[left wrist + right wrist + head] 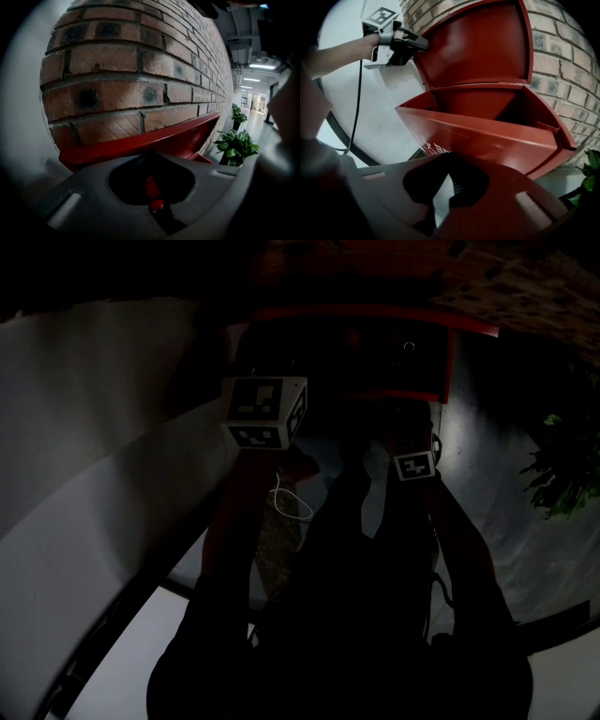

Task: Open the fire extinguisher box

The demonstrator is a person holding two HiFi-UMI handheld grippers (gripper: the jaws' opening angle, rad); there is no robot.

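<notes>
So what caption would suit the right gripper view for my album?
Red fire extinguisher box open against a brick wall, left gripper on its raised lid.

Red box (487, 136) with red lid (478, 47); white lettering (433, 147) on the front panel. Wall (131, 61) of reddish-brown bricks flecked with dark spots, laid in staggered courses with dark grey joints. Marker cube (264, 412) in black-and-white square patterns. Green plant (236, 146). White cable (291, 502). Grey floor (487, 484).
</notes>
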